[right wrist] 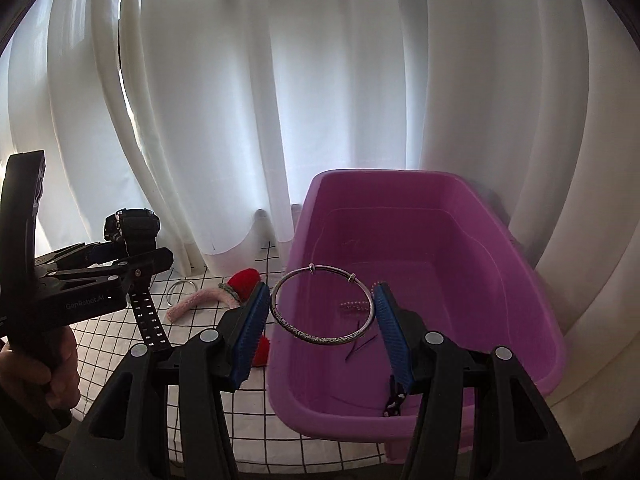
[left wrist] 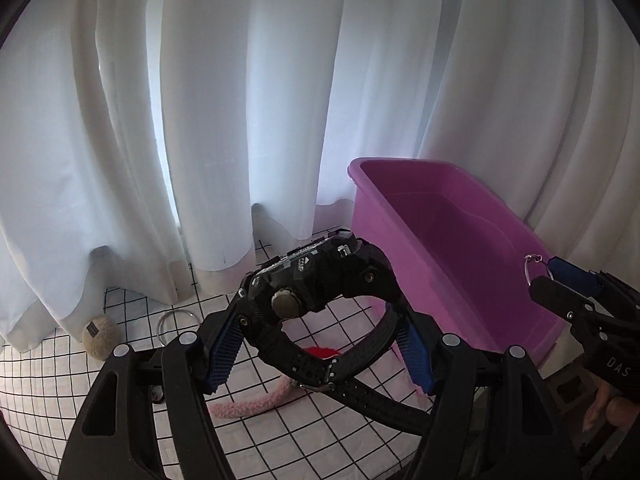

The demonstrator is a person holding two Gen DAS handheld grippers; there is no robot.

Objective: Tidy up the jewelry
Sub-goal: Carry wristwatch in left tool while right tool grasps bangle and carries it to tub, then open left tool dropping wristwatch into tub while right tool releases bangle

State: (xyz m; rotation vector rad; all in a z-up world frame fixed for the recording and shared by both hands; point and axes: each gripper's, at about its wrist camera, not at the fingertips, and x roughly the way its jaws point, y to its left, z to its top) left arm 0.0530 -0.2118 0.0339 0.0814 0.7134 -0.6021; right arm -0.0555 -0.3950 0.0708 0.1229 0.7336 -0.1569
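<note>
My left gripper (left wrist: 320,344) is shut on a chunky black wristwatch (left wrist: 320,284) and holds it above the grid-patterned cloth, left of the purple tub (left wrist: 460,240). The watch also shows in the right wrist view (right wrist: 132,226). My right gripper (right wrist: 322,312) is shut on a silver bangle (right wrist: 322,306) and holds it over the purple tub (right wrist: 420,256). The bangle's edge shows in the left wrist view (left wrist: 532,266). Small jewelry pieces (right wrist: 354,306) lie on the tub's bottom.
A second silver bangle (left wrist: 176,322) (right wrist: 180,290), a pink fuzzy band (right wrist: 200,300) (left wrist: 256,400), a red fuzzy piece (right wrist: 244,282) and a beige fluffy ball (left wrist: 100,334) lie on the grid cloth (left wrist: 280,440). White curtains (right wrist: 280,100) hang close behind.
</note>
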